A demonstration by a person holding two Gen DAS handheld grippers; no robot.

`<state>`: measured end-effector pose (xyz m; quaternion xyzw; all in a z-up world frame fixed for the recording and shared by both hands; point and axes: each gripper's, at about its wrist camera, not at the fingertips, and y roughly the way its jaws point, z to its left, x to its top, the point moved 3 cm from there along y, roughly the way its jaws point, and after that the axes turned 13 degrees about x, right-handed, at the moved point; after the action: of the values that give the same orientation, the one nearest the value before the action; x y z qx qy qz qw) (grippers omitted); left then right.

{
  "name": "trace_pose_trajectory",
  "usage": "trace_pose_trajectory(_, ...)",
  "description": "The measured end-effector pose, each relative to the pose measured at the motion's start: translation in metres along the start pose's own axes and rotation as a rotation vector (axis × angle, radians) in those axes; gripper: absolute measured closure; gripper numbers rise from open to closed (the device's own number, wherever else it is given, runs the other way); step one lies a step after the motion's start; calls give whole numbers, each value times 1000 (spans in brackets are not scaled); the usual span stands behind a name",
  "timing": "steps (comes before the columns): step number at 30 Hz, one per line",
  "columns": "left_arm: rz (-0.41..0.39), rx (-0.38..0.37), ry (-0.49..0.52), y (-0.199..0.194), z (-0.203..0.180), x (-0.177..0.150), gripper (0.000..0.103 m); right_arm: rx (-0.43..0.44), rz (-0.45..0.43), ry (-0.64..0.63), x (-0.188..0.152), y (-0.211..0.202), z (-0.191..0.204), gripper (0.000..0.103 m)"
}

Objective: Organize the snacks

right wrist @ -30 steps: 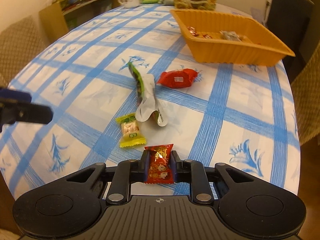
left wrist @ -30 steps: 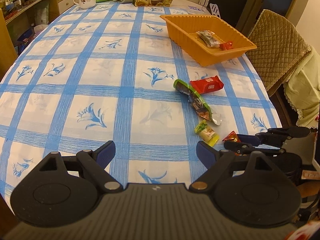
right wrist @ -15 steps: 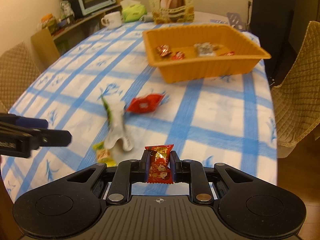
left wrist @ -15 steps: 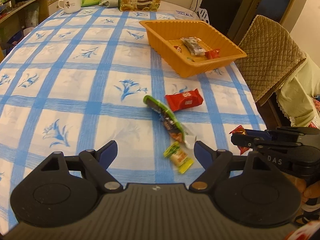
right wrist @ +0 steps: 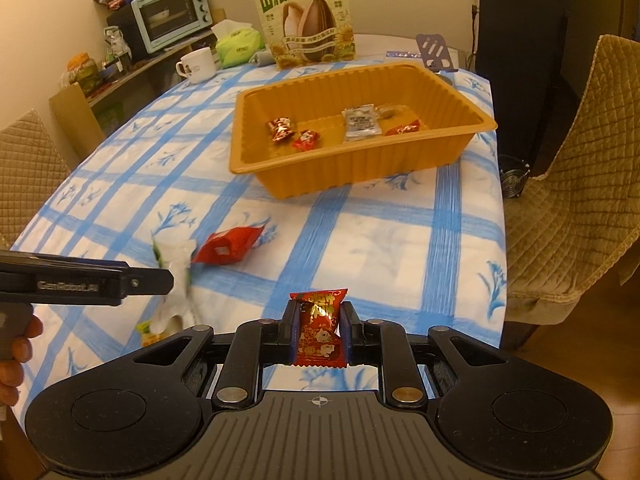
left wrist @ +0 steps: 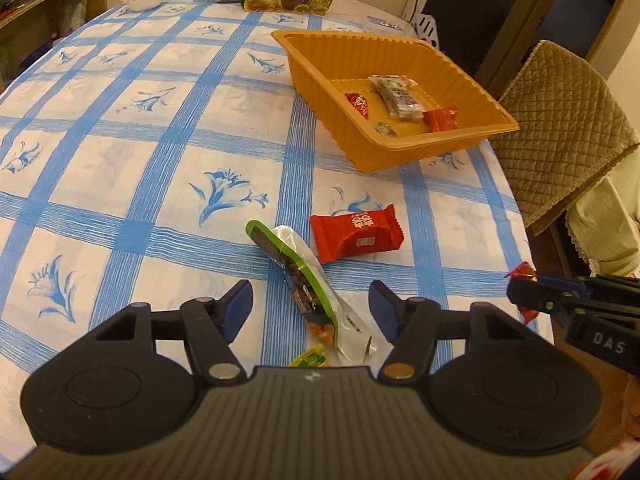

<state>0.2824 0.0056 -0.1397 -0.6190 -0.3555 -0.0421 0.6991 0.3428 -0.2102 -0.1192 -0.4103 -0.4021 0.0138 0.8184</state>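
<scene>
Now sitting over the long green packet instead of beside it, left gripper closing, not yet pressing, packet lengthwise between jaws. Right gripper clamping red candy, facing orange tray.

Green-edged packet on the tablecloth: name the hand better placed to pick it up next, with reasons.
Left. The left gripper already straddles the green-edged packet, jaws closing around it, pads not yet pressing. The right gripper is shut on a red candy and faces the orange tray.
</scene>
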Motion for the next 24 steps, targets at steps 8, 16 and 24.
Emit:
trace_pose_trajectory(8, 52, 28, -32, 18, -6, 3, 66, 21, 10, -8, 7, 5, -12, 82)
trace_pose_trajectory(16, 88, 45, -56, 26, -9, 6, 74, 34, 19, -16, 9, 7, -18, 82)
trace_pose_trajectory(24, 83, 54, -57, 26, -12, 10, 83, 35, 19, -19, 8, 6, -18, 82)
